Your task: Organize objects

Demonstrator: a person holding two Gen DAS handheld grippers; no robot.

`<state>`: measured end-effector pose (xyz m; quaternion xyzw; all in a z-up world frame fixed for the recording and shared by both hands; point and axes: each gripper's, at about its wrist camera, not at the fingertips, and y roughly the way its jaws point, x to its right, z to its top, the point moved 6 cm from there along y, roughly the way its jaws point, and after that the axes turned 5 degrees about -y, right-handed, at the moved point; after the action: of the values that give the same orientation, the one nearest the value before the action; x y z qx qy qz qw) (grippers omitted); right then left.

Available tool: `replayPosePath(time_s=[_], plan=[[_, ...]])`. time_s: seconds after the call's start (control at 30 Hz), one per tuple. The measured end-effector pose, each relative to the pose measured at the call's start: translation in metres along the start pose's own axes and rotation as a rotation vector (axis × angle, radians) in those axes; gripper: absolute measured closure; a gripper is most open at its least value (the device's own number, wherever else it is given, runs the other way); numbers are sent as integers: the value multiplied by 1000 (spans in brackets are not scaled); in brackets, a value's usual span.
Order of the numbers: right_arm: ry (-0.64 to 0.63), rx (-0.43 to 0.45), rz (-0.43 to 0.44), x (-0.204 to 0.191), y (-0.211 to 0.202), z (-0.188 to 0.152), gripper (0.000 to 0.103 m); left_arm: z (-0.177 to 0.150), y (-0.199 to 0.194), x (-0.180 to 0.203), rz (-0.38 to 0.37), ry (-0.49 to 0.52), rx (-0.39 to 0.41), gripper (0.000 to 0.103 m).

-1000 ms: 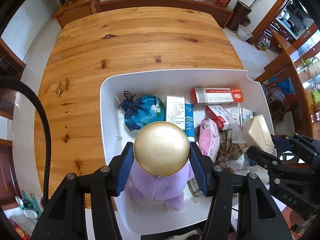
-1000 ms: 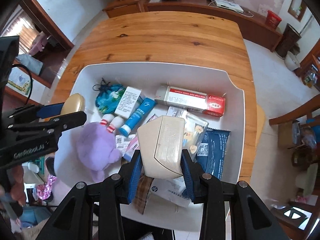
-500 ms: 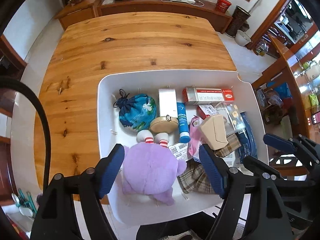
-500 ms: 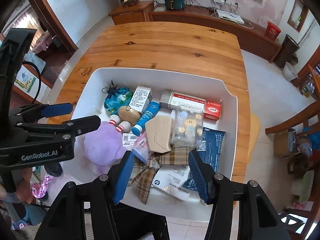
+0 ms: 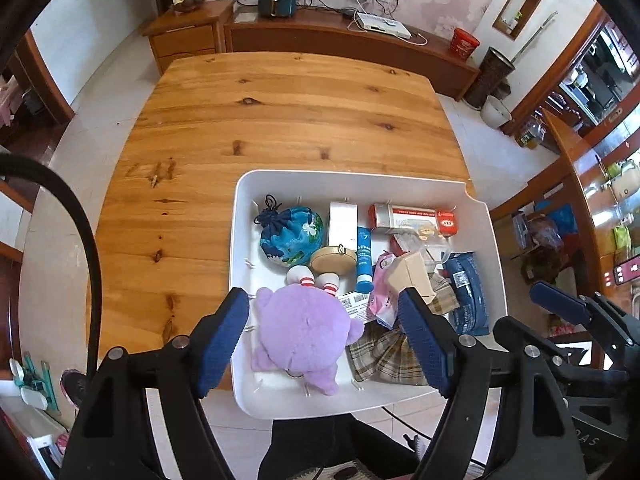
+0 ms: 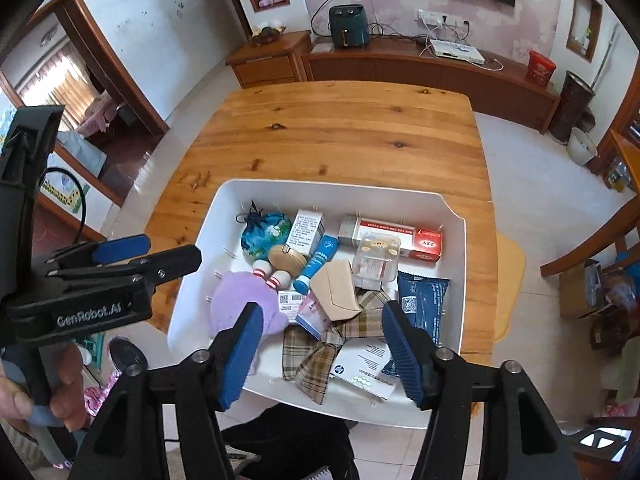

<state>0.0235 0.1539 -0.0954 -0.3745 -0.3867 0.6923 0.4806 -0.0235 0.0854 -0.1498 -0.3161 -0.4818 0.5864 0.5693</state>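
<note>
— Two grippers, both above the near edge of the bin (image 5: pixel 482 220) — what are the fingers doing?

— Spread wide, both pairs, and holding nothing. The left gripper (image 5: pixel 326 342) hangs over the purple plush (image 5: pixel 304 330); the right gripper (image 6: pixel 322 354) hangs over the plaid cloth (image 6: pixel 320 344) and the white card (image 6: pixel 368 364) at the near wall.

— And the bin itself?

— White, on the near end of the wooden table (image 6: pixel 340 132), its front edge overhanging toward the person. Everything lies inside it.

— Go through it.

— At the far left, a blue drawstring pouch (image 5: pixel 292 234). Beside it a white box (image 6: pixel 306 232), then a long red-and-white box (image 6: pixel 394 236) along the far wall. A round gold tin (image 5: pixel 333 260) lies just beside the pouch and touches the plush's striped feet. A blue tube (image 5: pixel 364 260) lies right of the tin, cap toward the near side. A tan box (image 6: pixel 338 290) sits tilted in the middle, leaning on a pink packet (image 5: pixel 382 296). A clear case (image 6: pixel 376 260) rests partly on the long box. At the right wall, a dark blue packet (image 6: pixel 422 304).

— Anything of the person?

— A hand (image 6: pixel 44 390) on the left gripper's handle, at the lower left of the right view, and dark clothing below the bin.
</note>
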Motion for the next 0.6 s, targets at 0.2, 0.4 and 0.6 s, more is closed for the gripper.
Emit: replayPosePath(time_s=[0.2,0.4,0.6], plan=[[-20,-4,-25,-5,-3,0,38,-3,-17,2,17,-6,37,23],[-21,5,-50,-7,-12,1,38,-3,-29,-1,44,-20,61,23],[-26,25,-80,-8,-21,8,38,-1,-39,-5,78,-36,85,23]])
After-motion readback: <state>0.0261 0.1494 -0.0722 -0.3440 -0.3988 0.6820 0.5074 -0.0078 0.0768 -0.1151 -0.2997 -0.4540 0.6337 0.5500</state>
